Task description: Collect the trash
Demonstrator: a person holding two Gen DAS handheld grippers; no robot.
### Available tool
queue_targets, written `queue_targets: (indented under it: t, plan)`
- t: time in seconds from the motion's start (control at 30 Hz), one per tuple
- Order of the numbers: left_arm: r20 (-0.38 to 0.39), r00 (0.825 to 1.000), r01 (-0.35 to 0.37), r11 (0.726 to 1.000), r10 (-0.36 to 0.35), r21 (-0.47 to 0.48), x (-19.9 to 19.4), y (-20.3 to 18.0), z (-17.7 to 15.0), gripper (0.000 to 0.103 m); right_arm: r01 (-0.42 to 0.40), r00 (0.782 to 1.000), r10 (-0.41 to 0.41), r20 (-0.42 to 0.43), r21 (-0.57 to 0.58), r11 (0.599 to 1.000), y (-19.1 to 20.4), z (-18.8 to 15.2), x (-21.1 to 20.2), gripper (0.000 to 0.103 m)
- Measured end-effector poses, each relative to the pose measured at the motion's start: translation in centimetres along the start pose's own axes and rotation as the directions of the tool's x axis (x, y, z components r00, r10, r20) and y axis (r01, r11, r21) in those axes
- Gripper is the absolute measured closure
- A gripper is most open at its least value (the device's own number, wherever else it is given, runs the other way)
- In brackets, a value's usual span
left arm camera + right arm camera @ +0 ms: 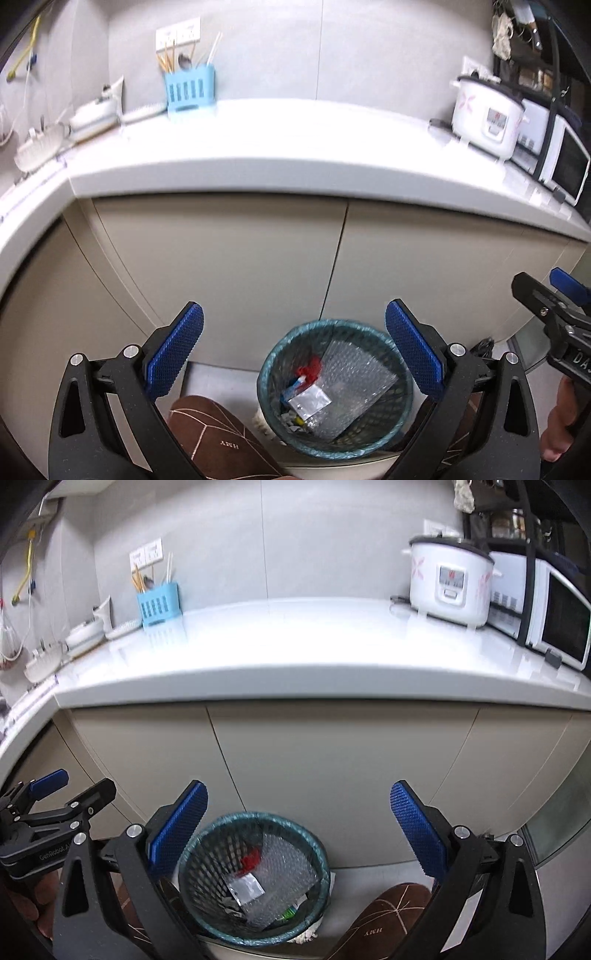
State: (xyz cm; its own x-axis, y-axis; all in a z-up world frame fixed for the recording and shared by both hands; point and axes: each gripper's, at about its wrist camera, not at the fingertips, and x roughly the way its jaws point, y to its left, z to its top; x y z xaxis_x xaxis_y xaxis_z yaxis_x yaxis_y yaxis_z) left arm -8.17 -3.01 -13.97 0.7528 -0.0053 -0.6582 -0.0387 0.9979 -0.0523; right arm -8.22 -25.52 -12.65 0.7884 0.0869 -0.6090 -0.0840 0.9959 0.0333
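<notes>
A round mesh trash bin (391, 439) with a teal liner stands on the floor against the beige cabinet. Inside it lie a sheet of bubble wrap (356, 384), a red scrap (310, 367) and a silvery packet (308, 400). My left gripper (293, 349) hangs open above the bin with nothing between its blue pads. In the right wrist view the same bin (314, 849) sits low and left of centre, with the bubble wrap (280, 878) in it. My right gripper (299, 827) is wide open and empty above it. Each gripper shows at the edge of the other's view.
A white countertop (295, 646) runs across above the cabinet doors (332, 768). On it stand a blue utensil holder (159, 603), a white rice cooker (450, 579) and a microwave (557, 624). A brown slipper (384, 919) is on the floor beside the bin.
</notes>
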Motion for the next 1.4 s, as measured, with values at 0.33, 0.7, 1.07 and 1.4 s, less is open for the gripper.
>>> queue_targets:
  t: [0.33,0.7,1.07,1.4]
  plan:
    - [0.08,0.997,0.007,1.0,-0.007,-0.003,-8.8,-0.6,3.7,0.006,0.025,0.996,-0.027,0.086,0.021,0.999,0.4,3.6,-8.5,0.008]
    - [0.094,0.996,0.008,1.0,-0.01,0.022,-10.7,-1.5,3.8,0.006,0.011,0.996,-0.014,0.087,0.035,0.999,0.5,3.2,-10.1,0.008]
    - [0.081,0.997,-0.008,0.999,0.006,0.031,-9.8,-1.5,3.6,0.006,0.01,0.998,-0.012,0.061,0.024,1.0,1.0,2.7,-8.5,0.008]
    - [0.075,0.997,-0.007,0.999,0.004,0.042,-9.7,-1.3,3.3,0.006,0.02,0.998,-0.021,0.062,0.023,1.0,0.9,2.7,-8.6,0.008]
